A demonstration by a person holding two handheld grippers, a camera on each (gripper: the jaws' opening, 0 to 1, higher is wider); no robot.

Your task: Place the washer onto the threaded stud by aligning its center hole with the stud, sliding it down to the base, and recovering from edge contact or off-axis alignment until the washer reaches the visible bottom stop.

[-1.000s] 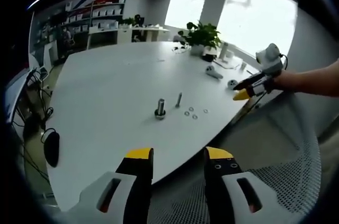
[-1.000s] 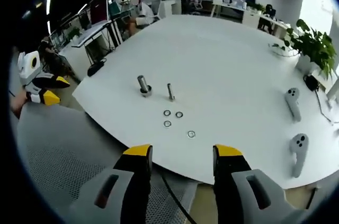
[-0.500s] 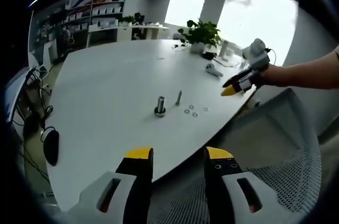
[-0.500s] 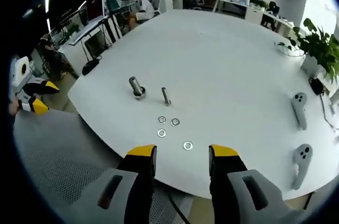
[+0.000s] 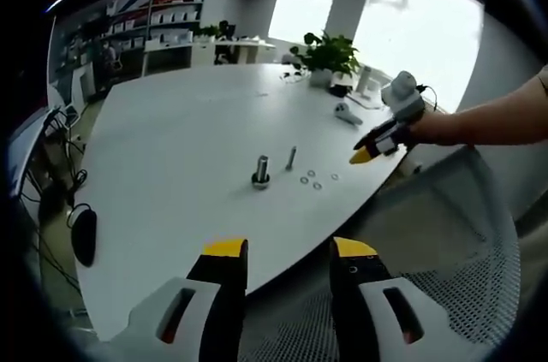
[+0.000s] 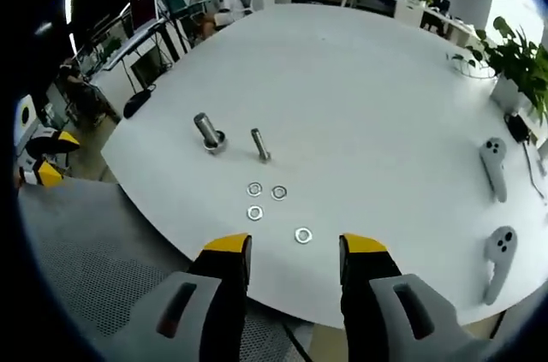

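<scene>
Washers flat on the table, both grippers empty

Right gripper gapes wide, nearest washer at its 12 o'clock, stud beyond; left gripper wide too. Thin, stiff, slippery: pinch across the rim.

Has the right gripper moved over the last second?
Yes. In the left gripper view, the right gripper has come in over the white table edge, closer to the washers and stud. Its jaws stand open.
</scene>
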